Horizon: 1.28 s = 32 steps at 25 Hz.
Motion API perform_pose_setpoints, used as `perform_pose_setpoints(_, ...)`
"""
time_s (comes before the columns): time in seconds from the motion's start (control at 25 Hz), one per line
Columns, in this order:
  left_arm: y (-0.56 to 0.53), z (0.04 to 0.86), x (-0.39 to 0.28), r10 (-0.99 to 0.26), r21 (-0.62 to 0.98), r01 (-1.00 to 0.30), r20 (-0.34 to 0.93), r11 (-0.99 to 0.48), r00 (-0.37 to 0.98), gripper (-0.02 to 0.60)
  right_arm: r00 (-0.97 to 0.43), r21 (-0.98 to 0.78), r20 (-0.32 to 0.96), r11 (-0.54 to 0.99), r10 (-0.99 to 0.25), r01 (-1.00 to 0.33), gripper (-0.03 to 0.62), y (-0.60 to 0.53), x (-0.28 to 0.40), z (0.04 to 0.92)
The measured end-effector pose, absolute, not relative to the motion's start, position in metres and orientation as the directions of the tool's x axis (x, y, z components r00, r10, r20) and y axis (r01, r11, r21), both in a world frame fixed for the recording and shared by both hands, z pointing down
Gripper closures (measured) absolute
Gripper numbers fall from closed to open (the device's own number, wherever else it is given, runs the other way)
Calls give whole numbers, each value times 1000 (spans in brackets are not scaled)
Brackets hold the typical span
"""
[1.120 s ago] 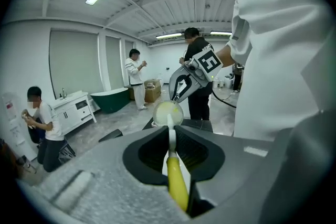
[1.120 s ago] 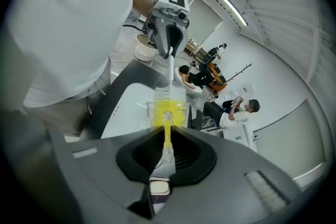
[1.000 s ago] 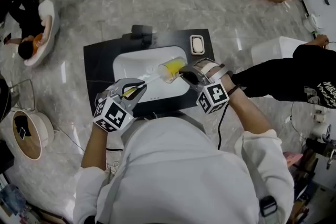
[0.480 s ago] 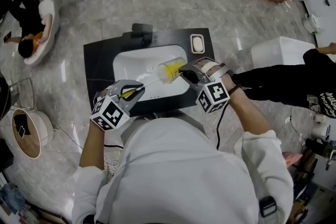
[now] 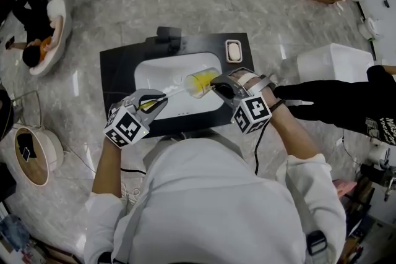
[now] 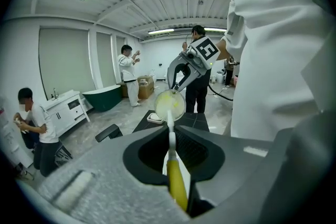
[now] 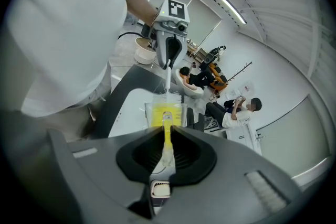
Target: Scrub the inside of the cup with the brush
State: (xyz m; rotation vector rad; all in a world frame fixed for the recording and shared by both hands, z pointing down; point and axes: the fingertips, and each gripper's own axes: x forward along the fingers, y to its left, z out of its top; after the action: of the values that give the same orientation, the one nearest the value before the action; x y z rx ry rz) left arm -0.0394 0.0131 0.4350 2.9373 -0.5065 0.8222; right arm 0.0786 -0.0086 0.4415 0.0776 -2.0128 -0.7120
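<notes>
1. The cup (image 5: 201, 82) hangs on its side in the air over the white sink (image 5: 154, 74), which is set in the black desk (image 5: 117, 71). Its mouth faces the left gripper (image 5: 153, 106). A soap dish (image 5: 232, 51) sits on the desk well apart from it.
2. Right gripper (image 5: 221, 88): the jaws are nearly together, pinching a thin translucent yellowish part of the cup. Whether that is the handle or the wall edge, I cannot tell.
3. Left gripper: the jaws are closed on the yellow grip of the brush (image 5: 173, 93). The slim white shaft runs forward from there into the cup's mouth. The bristle end is inside and not clearly readable.
4. Handling, cup: it looks like a clear, thin-walled tumbler, probably plastic. I judge it light and fairly stiff, but likely to flex or twist when held by one thin part. It will be slick if wet. A hold low on the thin part, near the body, should resist the brush's push better.
5. Handling, brush: it looks light, with a narrow shaft likely to bend under side load. The pinch on the thick yellow grip looks well placed. A round grip may roll between the jaws.
6. Risk: hard strokes could lever the cup out of the narrow pinch. It would drop into the sink below.
</notes>
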Motion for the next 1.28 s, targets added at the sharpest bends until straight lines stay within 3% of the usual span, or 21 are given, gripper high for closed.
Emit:
perform_pose_setpoints(0.48,17,419,-33,-310,-34,-332,462,-943,831,535,-516,467,806,848,-292,250,568,0,79,452)
perform_pose_setpoints(0.92,29,444,-36,-256,107,-332,437,-937,862,537,-516,410,824,876,-235,255,568,7,80,451)
perform_pose_setpoints(1.28,30,438,-64,-308,116,-391,432,-913,848,537,-510,386,830,892,-224,235,568,1,88,458)
